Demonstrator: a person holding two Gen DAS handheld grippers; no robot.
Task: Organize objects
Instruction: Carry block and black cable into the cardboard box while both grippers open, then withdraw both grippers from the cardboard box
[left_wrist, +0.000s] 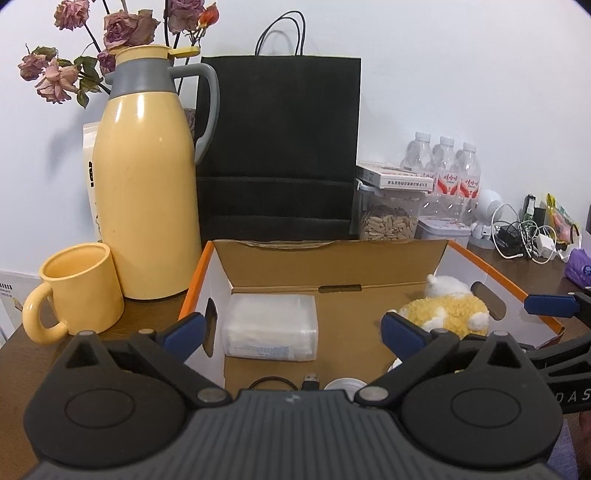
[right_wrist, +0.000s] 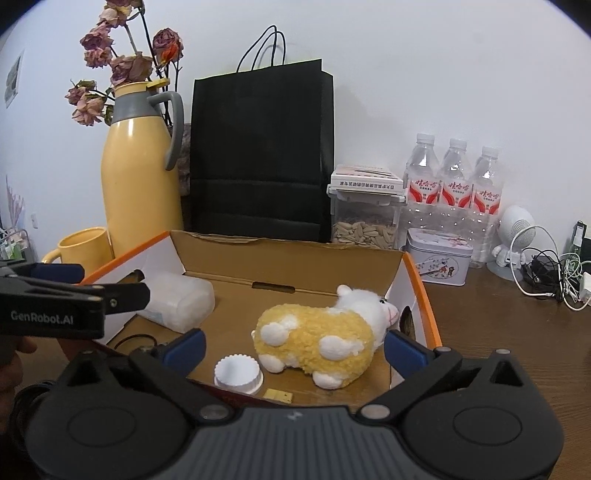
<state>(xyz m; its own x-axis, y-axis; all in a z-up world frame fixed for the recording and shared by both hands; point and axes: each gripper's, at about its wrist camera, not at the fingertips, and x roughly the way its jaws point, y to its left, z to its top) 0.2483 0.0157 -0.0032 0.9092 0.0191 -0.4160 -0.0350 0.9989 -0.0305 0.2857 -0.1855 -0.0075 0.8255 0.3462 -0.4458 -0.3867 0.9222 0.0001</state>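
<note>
An open cardboard box (left_wrist: 332, 266) (right_wrist: 288, 254) with orange rims sits on the wooden table. Inside lie a clear plastic pack of tissues (left_wrist: 271, 326) (right_wrist: 177, 299), a yellow and white plush sheep (left_wrist: 443, 310) (right_wrist: 321, 332), a white ridged cap (right_wrist: 238, 374) (left_wrist: 345, 384) and a black USB cable (left_wrist: 291, 382). My left gripper (left_wrist: 291, 332) is open and empty above the box's near left part. My right gripper (right_wrist: 293, 347) is open and empty just in front of the sheep. Each gripper shows at the edge of the other's view.
A yellow thermos jug (left_wrist: 144, 184) (right_wrist: 142, 177) and yellow mug (left_wrist: 77, 291) stand left of the box. A black paper bag (left_wrist: 280, 147) (right_wrist: 258, 155) stands behind it. A seed container (right_wrist: 364, 218), tin (right_wrist: 439, 258), water bottles (right_wrist: 454, 184) and tangled chargers (right_wrist: 554, 273) are at the right.
</note>
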